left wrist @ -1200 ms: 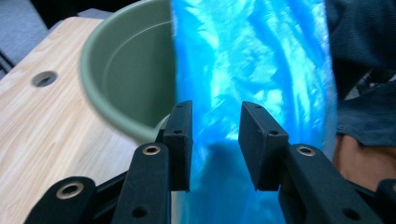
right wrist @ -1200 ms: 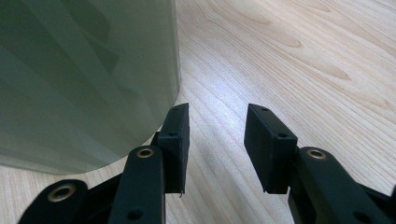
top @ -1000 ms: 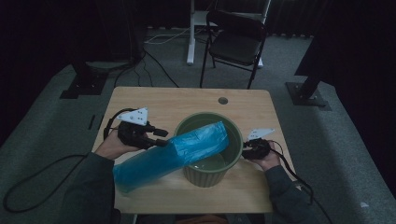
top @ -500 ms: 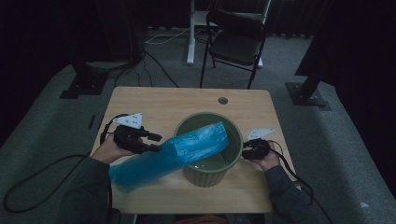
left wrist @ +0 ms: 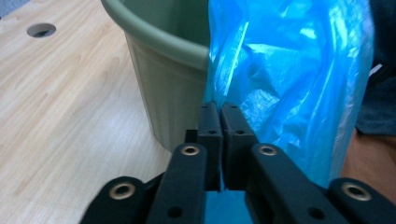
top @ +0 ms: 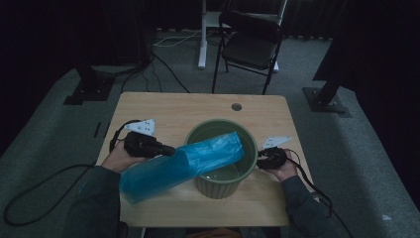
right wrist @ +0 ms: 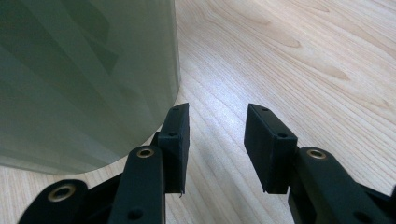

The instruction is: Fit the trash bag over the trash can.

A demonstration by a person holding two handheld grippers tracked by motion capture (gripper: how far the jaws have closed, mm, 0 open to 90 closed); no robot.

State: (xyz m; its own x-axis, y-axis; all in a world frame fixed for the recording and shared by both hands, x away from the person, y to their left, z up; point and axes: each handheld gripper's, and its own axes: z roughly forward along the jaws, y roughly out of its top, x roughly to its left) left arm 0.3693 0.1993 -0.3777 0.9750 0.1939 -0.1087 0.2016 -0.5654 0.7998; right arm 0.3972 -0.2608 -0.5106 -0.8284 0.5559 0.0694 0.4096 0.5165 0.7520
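On the light wooden table (top: 163, 106), the left gripper (left wrist: 219, 116) pinches a crinkled blue plastic bag (top: 183, 163) draped over the round green plastic bin's (top: 218, 184) rim. The right gripper (right wrist: 215, 135), jaws spread, sits just beside the bin's wall.

Green bin (top: 223, 171) sits mid-table, blue plastic bag (top: 183, 166) draped over its left rim, blocking the front-left. Far half of wooden table (top: 198, 106) is bare bar a cable hole (top: 236, 106). Room right of bin, w/ right gripper (right wrist: 217, 135) beside its wall.
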